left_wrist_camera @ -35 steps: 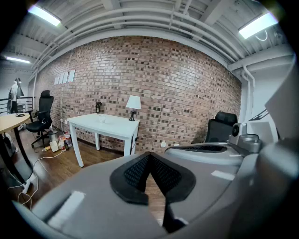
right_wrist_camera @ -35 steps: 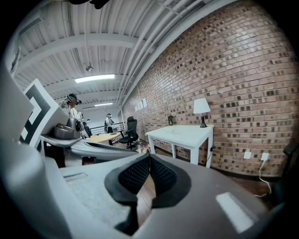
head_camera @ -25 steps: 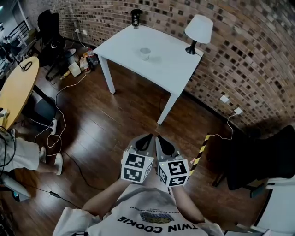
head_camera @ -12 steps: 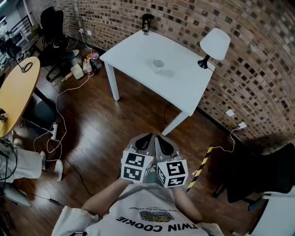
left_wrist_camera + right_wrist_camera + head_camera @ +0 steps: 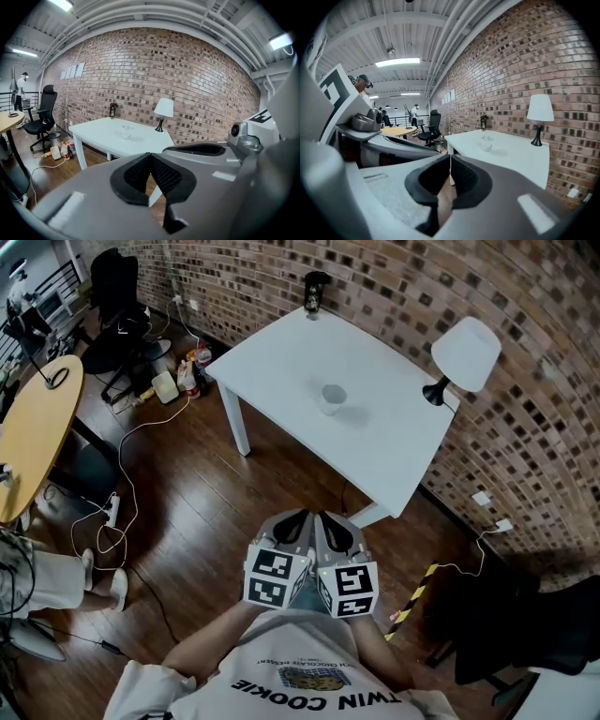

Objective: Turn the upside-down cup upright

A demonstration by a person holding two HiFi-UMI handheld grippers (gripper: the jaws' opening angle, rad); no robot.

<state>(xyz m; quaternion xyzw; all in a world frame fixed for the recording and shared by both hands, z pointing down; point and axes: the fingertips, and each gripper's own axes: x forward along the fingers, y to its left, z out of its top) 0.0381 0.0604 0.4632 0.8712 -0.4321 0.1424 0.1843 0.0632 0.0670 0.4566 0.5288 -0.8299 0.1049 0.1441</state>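
A clear plastic cup [image 5: 332, 397] stands upside down near the middle of the white table [image 5: 281, 357]. It also shows small in the left gripper view as the cup [image 5: 126, 131] and in the right gripper view as the cup [image 5: 487, 143]. My left gripper [image 5: 302, 518] and right gripper [image 5: 325, 519] are held side by side in front of my chest, over the wooden floor, well short of the table. Both are shut with nothing between their jaws.
A lamp with a white shade [image 5: 464, 356] stands at the table's right end, and a dark bottle [image 5: 313, 292] at its far corner. Brick wall runs behind. A round wooden table [image 5: 33, 432], an office chair [image 5: 117, 296], floor cables [image 5: 122, 484] and bottles lie to the left.
The table, cup and lamp have come nearer and shifted right and down in the head view. Both grippers stay together, shut, in front of my chest.
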